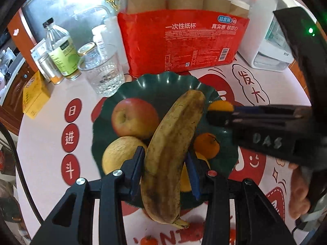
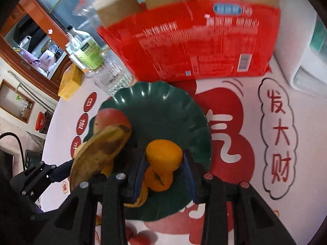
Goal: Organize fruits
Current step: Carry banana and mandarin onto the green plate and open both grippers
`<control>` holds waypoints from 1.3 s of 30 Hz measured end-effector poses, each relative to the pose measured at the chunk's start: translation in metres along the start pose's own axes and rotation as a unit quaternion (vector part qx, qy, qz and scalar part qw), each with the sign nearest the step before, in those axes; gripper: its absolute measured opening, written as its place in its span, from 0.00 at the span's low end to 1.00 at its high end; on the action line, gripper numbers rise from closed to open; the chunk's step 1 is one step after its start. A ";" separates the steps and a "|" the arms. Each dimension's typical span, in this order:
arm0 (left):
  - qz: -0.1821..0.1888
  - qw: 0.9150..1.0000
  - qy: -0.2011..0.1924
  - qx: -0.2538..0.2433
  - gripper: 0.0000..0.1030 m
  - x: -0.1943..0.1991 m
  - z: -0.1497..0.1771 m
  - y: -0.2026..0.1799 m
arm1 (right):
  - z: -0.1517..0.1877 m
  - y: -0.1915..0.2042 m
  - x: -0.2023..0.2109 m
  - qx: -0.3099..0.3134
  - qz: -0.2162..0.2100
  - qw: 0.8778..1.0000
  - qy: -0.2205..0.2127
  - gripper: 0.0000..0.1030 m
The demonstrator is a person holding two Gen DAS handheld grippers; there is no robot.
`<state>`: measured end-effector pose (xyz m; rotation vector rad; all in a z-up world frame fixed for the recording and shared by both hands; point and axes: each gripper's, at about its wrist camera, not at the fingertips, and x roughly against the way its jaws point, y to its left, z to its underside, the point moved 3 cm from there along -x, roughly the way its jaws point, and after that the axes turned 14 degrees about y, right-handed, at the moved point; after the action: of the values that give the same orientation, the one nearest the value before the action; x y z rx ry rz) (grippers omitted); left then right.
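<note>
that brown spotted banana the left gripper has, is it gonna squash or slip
The banana looks very ripe, its peel heavily browned, so it is probably soft and could bruise under the left gripper. Held near one end, its long body may sag or swing. The matt peel seems unlikely to slip.

Bright, fisheye-warped views; right wrist view motion-blurred, dark corners.

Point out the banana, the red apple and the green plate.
banana (image 1: 173,143): left wrist view, middle of its spotted peel.
red apple (image 1: 133,118): left wrist view, its front cheek beside the stem dimple.
green plate (image 1: 163,85): left wrist view, bare far part below the scalloped rim.
</note>
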<state>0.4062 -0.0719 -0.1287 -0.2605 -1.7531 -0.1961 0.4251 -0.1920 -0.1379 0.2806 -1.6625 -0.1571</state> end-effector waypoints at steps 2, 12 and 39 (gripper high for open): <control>-0.003 1.000 -0.002 -0.004 0.38 -0.004 -0.004 -0.003 | -0.002 -0.002 -0.007 -0.001 -0.003 1.000 0.002 0.35; -0.016 1.000 -0.001 -0.009 0.44 -0.017 -0.011 -0.008 | -0.005 -0.005 -0.033 -0.006 -0.013 1.000 0.015 0.36; -0.022 0.999 -0.031 0.004 0.69 0.052 0.037 -0.001 | 0.043 0.004 0.009 0.002 -0.020 1.000 -0.010 0.36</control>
<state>0.3619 -0.0591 -0.0853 -0.2246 -1.8220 -0.2159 0.3813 -0.1937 -0.1332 0.3162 -1.6780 -0.1858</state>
